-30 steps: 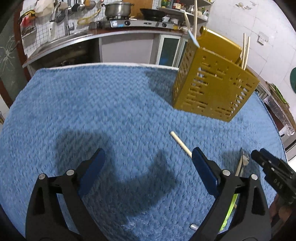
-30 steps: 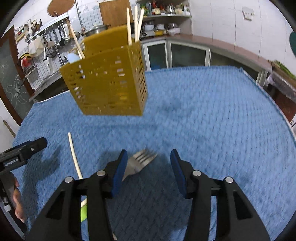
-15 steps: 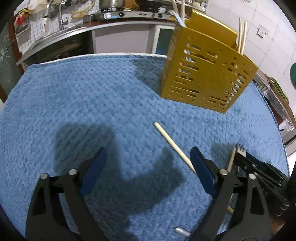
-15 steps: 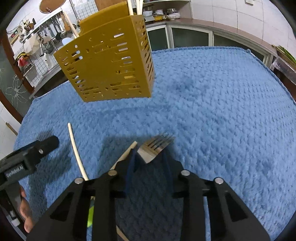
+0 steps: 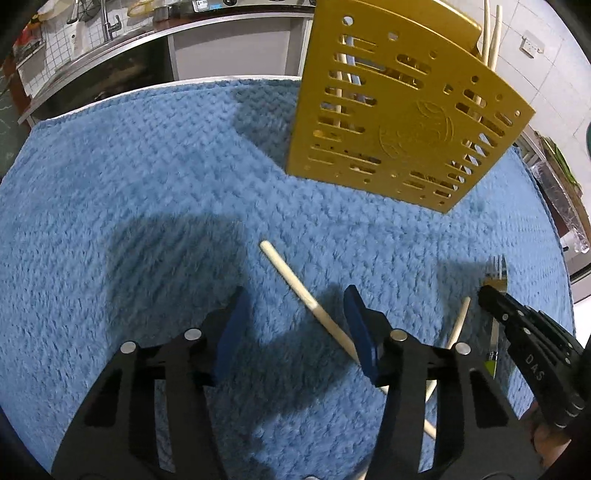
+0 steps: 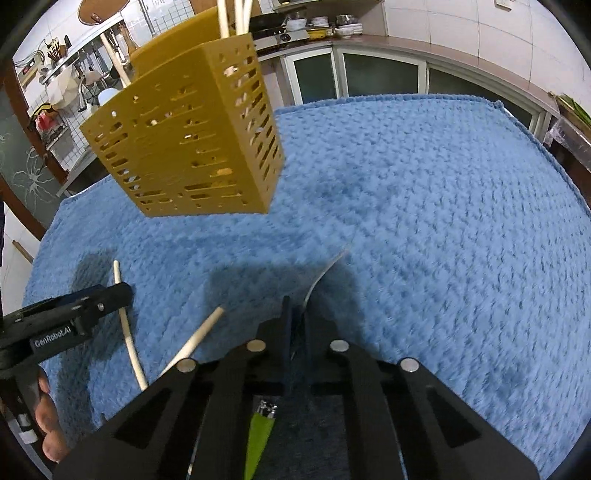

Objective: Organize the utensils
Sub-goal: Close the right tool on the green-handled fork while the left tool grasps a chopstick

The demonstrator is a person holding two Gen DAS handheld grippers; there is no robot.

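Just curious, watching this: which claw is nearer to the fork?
The right. The right claw is shut on the fork, near its head. The left claw is off to the side, closing around a chopstick instead.

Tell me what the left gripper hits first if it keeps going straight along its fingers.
Most likely the chopstick lying between the closing jaws of the left gripper, with the blue towel right beneath it. Depth is hard to judge, but the yellow utensil holder stands well beyond.

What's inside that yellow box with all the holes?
Pale chopsticks stick up out of the yellow box, and more sticks show through its slots. A whitish spoon-like thing peeks out behind it. The walls hide the bottom.
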